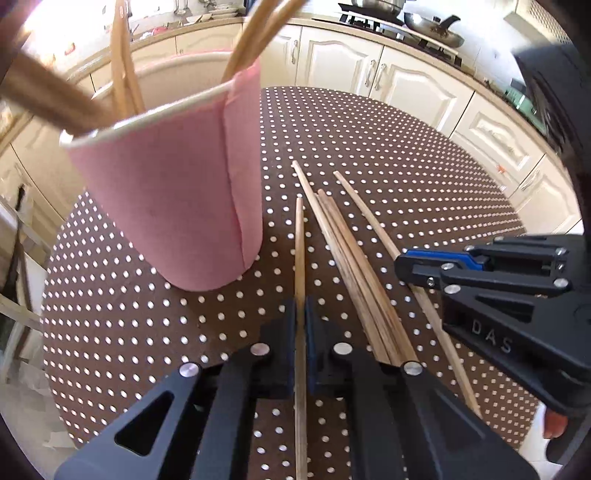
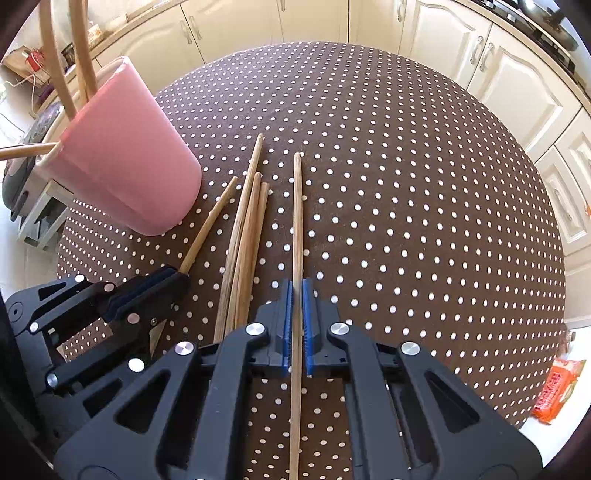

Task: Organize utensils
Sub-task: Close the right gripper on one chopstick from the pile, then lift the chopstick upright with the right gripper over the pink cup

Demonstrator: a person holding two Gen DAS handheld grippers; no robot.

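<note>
Two hand-held grippers work over a round table (image 2: 406, 184) covered in a brown cloth with white dots. The left gripper (image 1: 300, 314) has its jaws closed on a single wooden chopstick (image 1: 300, 258), which runs between the pads and lies forward along the cloth toward the base of a pink cup (image 1: 177, 192). The right gripper (image 2: 297, 295) likewise has its blue-padded jaws clamped on its own chopstick (image 2: 297, 221), the stick extending ahead of the fingers over the cloth. Between the two held sticks lies a loose bundle of chopsticks (image 2: 245, 240), resting flat on the table, roughly parallel and touching one another. The pink cup stands upright just beside the bundle, on the left gripper's side, and already contains several chopsticks (image 1: 258, 33) leaning against its rim. Cream kitchen cabinets (image 1: 340, 59) line the background.
</note>
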